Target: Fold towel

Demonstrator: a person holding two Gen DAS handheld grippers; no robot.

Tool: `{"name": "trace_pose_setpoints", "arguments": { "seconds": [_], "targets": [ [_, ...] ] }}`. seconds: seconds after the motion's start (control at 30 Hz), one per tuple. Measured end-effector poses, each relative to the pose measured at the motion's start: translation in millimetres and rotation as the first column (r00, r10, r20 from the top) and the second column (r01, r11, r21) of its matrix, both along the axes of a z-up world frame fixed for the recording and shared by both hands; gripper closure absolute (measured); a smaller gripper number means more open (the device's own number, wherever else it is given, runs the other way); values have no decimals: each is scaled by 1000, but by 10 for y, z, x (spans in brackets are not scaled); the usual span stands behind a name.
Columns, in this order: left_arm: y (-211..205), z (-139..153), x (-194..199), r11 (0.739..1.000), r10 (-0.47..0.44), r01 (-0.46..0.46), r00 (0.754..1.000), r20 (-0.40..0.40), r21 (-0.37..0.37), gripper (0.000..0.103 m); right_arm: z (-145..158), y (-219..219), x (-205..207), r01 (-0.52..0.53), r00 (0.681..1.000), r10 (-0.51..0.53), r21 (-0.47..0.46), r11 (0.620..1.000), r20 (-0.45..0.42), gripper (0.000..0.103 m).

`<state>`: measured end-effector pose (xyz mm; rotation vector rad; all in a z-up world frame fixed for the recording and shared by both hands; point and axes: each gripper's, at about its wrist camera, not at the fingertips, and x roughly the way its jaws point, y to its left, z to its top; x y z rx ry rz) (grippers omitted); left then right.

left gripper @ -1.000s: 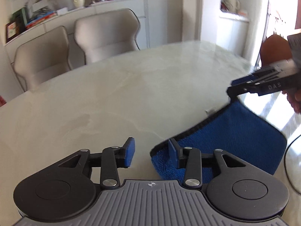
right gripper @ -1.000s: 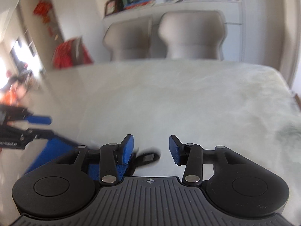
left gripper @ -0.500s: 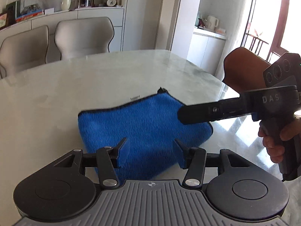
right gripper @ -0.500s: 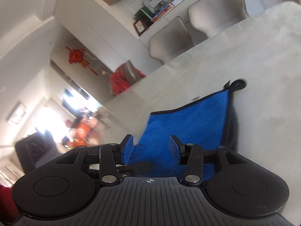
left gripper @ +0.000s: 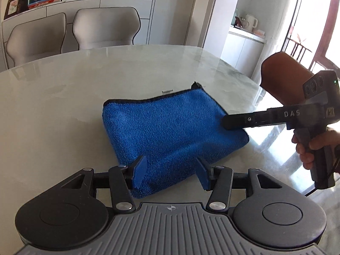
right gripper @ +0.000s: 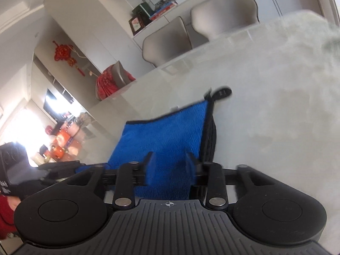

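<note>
A blue towel [left gripper: 170, 131] lies folded on the pale marble table [left gripper: 63, 97], with a black-trimmed edge and a hanging loop at its far corner. My left gripper [left gripper: 171, 175] is open and empty, hovering just above the towel's near edge. My right gripper [left gripper: 225, 124] reaches in from the right, its tips at the towel's right edge. In the right wrist view the right gripper [right gripper: 170, 167] is open over the towel [right gripper: 165, 136], nothing between the pads.
Two beige chairs [left gripper: 106, 29] stand at the table's far side before a white sideboard [left gripper: 85, 6]. A brown chair back [left gripper: 282, 74] stands at the right edge. The table's right rim [left gripper: 244, 74] runs close to the towel.
The towel has gone from hanging in the right gripper to lying folded on the table. Both grippers have swung over it and the left one has backed off slightly.
</note>
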<state>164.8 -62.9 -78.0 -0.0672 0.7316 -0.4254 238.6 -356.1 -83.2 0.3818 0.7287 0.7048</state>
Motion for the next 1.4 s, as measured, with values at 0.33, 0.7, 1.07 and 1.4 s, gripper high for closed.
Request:
{"name": "trace_pose_setpoints", "arguments": {
  "seconds": [0.33, 0.7, 1.07, 1.4],
  "targets": [
    [-183, -238, 396, 996, -43, 44, 999, -7, 74, 34, -151, 263, 411, -90, 996, 90, -17, 996, 3, 53],
    [-169, -65, 673, 997, -34, 28, 996, 83, 73, 26, 5, 368, 707, -93, 993, 100, -96, 991, 65, 47],
    [-59, -170, 754, 996, 37, -39, 999, 34, 82, 27, 135, 131, 746, 46, 995, -25, -236, 971, 93, 36],
    [69, 298, 273, 982, 173, -177, 983, 64, 61, 24, 686, 552, 86, 134, 990, -95, -520, 843, 101, 1]
  ]
}}
